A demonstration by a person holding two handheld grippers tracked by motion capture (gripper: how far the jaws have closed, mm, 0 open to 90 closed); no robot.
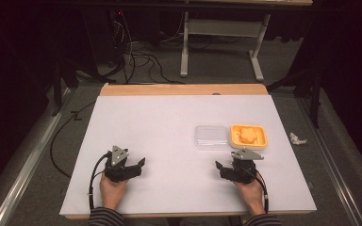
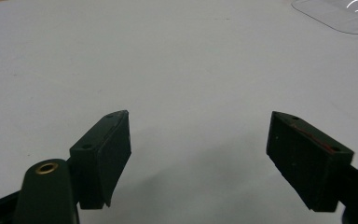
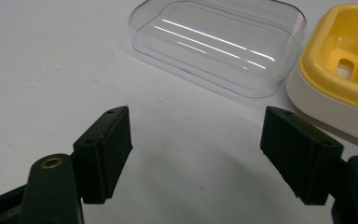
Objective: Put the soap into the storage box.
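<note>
Your right gripper (image 1: pixel 227 168) is the nearer tool: the clear lid (image 1: pixel 210 136) lies on the white table (image 1: pixel 160 127) just ahead of it, and the yellow box (image 1: pixel 249 135) sits right beside the lid on its right, both with their long sides running across the table, side to side. Your left gripper (image 1: pixel 139 165) rests well apart from both, near the table's front left, with the lid only at the far right of its view. Both grippers sit low near the front edge, jaws spread wide, holding nothing and pointing inward toward each other.
</note>
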